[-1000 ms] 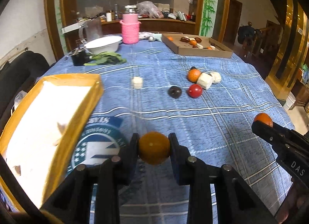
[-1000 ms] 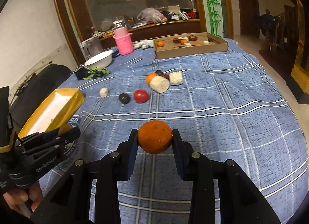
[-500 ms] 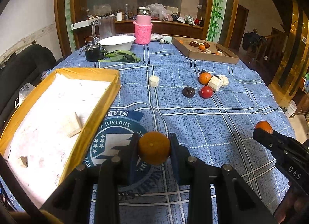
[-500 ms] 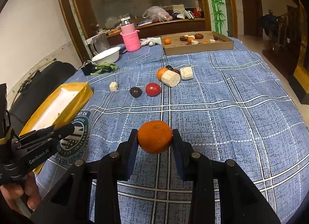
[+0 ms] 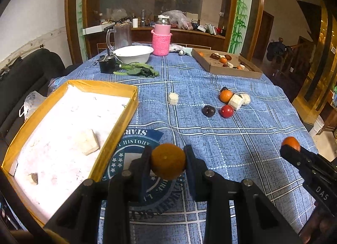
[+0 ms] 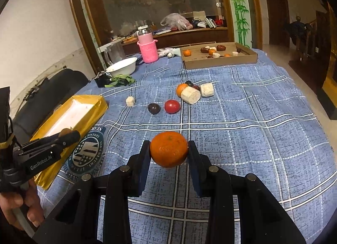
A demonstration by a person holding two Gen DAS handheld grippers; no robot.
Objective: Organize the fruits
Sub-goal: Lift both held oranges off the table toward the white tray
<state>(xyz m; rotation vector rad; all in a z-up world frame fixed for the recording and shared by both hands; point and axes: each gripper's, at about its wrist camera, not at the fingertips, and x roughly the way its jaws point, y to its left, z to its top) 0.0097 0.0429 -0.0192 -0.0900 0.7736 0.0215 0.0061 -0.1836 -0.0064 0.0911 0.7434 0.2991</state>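
My left gripper (image 5: 168, 160) is shut on a dull orange tangerine (image 5: 168, 161), held above the blue cloth beside the yellow tray (image 5: 118, 121). In the right wrist view my right gripper (image 6: 169, 149) is shut on a brighter tangerine (image 6: 169, 149), also off the table. That right gripper shows at the right edge of the left wrist view, its tangerine (image 5: 291, 142) peeking out. Loose on the cloth lie a red fruit (image 5: 226, 111), a dark fruit (image 5: 208, 110), an orange (image 5: 225, 95) and pale chunks (image 5: 236, 101). The yellow tray holds a pale block (image 5: 89, 141).
A cardboard box (image 5: 227, 68) with several fruits sits at the far right. A white bowl (image 5: 134, 53), a pink-sleeved jar (image 5: 161, 38), a glass jug (image 5: 120, 35), green leaves (image 5: 137, 70) and a black item stand at the far left. A hand (image 6: 23, 208) holds the left gripper.
The left gripper with its tangerine has drawn back and to the left along the tray, which now shows more of its inside. The right gripper has stayed about where it was.
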